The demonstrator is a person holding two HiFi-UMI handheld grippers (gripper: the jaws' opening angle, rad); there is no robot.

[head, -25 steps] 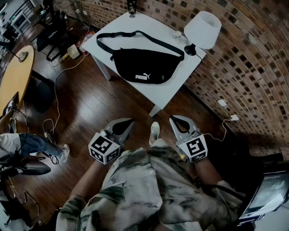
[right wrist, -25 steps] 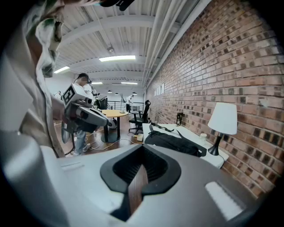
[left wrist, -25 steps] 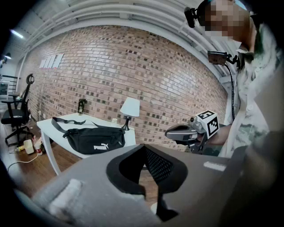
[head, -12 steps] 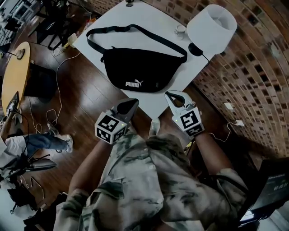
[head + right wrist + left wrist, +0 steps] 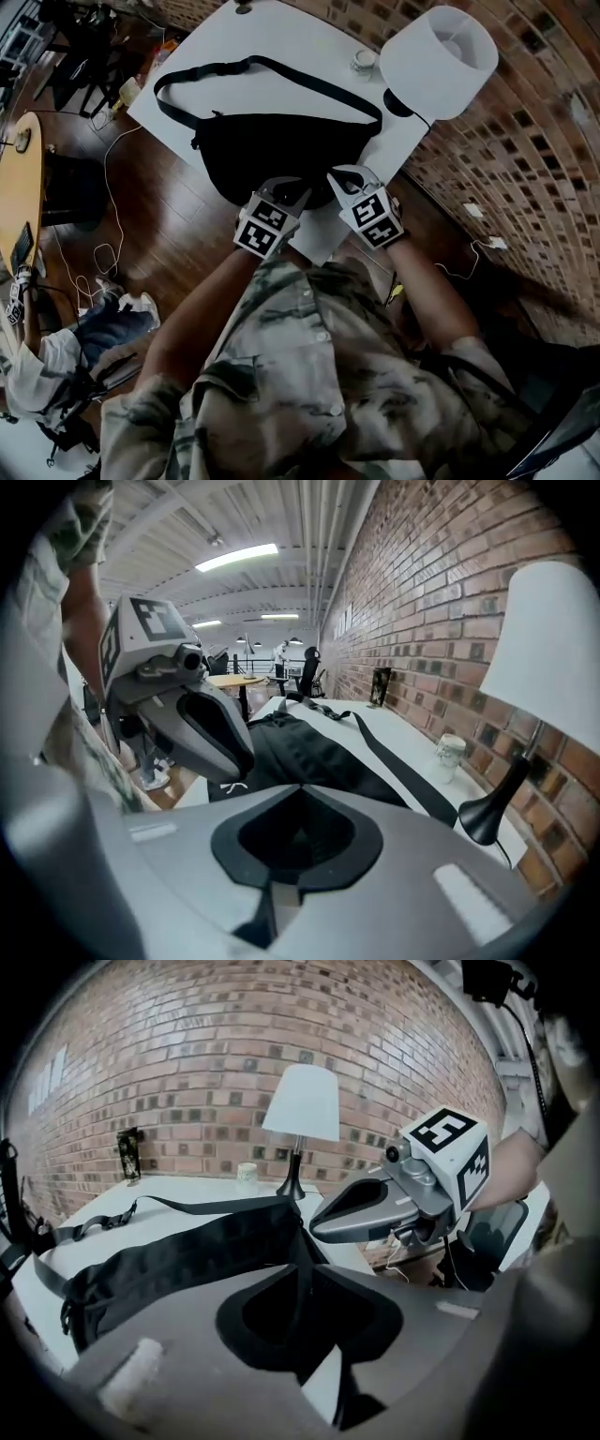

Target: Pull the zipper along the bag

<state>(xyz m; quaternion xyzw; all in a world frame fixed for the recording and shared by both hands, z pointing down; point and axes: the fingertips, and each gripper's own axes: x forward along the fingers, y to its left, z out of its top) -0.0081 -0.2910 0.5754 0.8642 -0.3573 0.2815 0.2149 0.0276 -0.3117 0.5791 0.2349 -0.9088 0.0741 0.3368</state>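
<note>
We are finding no zipper on the black fabric bag (image 5: pixel 272 141). It is lying across the white desk (image 5: pixel 300 33), and both claws are covering its near edge in the head view. The left claw (image 5: pixel 287 189) is sitting over that edge, and the right claw (image 5: pixel 341 175) is just beside it, towards the bag's right end. We cannot tell whether either is touching the fabric. Each claw is showing its jaws pressed together at the tips around a teardrop hollow, pinching nothing.

The bag's flat strap (image 5: pixel 281 67) is looping behind it. A lamp (image 5: pixel 439 49) is standing at the desk's far right corner, its white conical shade hiding most of the dark base from above, with a small cup (image 5: pixel 363 62) beside it. A rough brick wall (image 5: pixel 525 131) is running along the desk. The person's patterned shirt (image 5: pixel 309 375) is blocking much of the dark wood floor (image 5: pixel 178 216).
</note>
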